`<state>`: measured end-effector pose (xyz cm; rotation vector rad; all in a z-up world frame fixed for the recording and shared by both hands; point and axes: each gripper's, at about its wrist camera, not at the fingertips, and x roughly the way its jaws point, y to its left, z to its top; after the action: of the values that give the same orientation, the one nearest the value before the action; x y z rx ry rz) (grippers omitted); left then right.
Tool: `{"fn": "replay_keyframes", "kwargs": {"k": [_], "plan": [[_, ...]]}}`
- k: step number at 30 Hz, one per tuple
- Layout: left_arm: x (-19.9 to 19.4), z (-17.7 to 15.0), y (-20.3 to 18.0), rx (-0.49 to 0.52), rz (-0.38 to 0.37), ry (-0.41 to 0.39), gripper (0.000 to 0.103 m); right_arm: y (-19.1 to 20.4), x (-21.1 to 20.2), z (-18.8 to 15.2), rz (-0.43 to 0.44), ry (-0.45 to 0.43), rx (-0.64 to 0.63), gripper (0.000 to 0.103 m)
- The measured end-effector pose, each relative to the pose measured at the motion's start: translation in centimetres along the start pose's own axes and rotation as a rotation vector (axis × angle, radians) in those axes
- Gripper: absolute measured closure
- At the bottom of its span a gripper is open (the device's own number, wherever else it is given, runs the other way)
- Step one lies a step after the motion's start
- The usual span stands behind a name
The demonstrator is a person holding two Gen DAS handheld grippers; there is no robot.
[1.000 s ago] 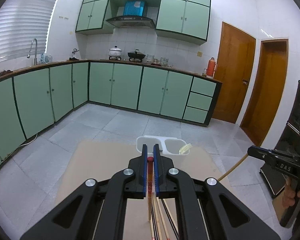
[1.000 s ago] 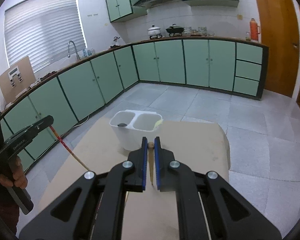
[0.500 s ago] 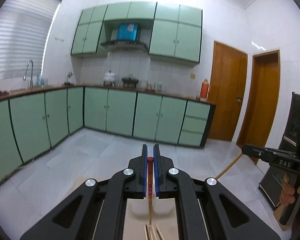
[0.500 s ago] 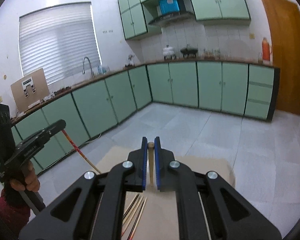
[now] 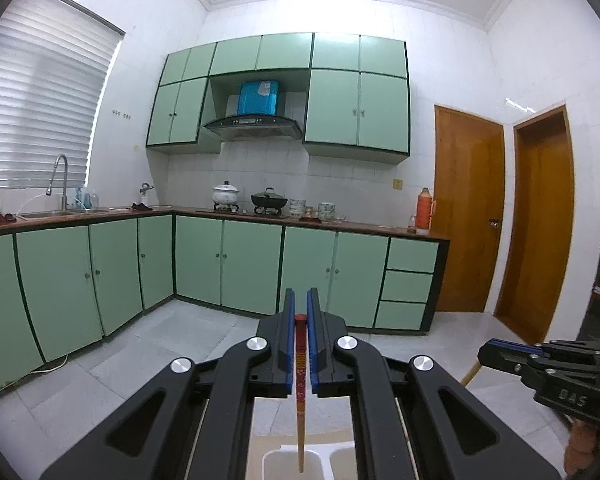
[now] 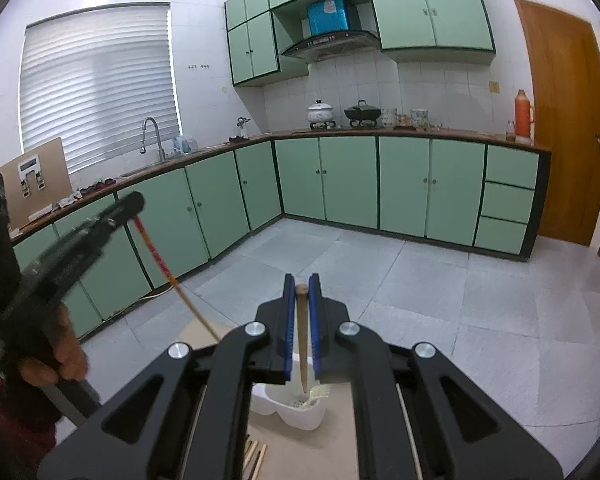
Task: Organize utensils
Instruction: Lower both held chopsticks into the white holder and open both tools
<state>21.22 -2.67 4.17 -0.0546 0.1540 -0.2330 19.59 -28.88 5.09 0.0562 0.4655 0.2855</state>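
Observation:
My left gripper (image 5: pixel 300 312) is shut on a red-topped chopstick (image 5: pixel 300 384) that hangs tip-down over the left compartment of the white utensil holder (image 5: pixel 276 466). My right gripper (image 6: pixel 301 294) is shut on a plain wooden chopstick (image 6: pixel 302 356), its tip over the holder (image 6: pixel 300 414), which holds pale utensils in its right compartment. The left gripper (image 6: pixel 130 204) with its red chopstick (image 6: pixel 168 276) shows in the right wrist view. The right gripper (image 5: pixel 500 354) shows in the left wrist view.
The holder stands on a tan cardboard sheet (image 6: pixel 340 456) on the grey tiled floor. Loose chopsticks (image 6: pixel 256 456) lie on the sheet near the holder. Green cabinets (image 5: pixel 240 268) line the walls; wooden doors (image 5: pixel 468 216) are at the right.
Both grippers have lifted and tilted upward with their chopsticks. The holder has dropped to the bottom of both views, and the chopstick tips now hang over it.

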Motion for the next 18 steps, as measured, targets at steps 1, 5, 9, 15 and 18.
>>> {"fn": "replay_keyframes", "kwargs": {"k": [1, 5, 9, 15, 18], "plan": [[1.0, -0.7, -0.2, 0.003, 0.006, 0.025, 0.097, -0.2, 0.8, -0.3, -0.001, 0.007, 0.005, 0.097], [3.4, -3.5, -0.3, 0.008, 0.008, 0.108, 0.097, 0.1, 3.1, -1.7, 0.001, 0.044, -0.003, 0.097], [4.1, -5.4, 0.5, -0.010, 0.005, 0.180, 0.092, 0.4, 4.3, -3.2, 0.000, 0.082, -0.022, 0.090], [1.0, -6.0, 1.5, -0.008, 0.016, 0.172, 0.071, 0.3, 1.1, -4.8, -0.050, -0.020, 0.006, 0.070], [-1.6, -6.7, 1.7, 0.015, 0.012, 0.196, 0.062, 0.9, -2.1, -6.3, -0.099, -0.096, -0.034, 0.057]]}}
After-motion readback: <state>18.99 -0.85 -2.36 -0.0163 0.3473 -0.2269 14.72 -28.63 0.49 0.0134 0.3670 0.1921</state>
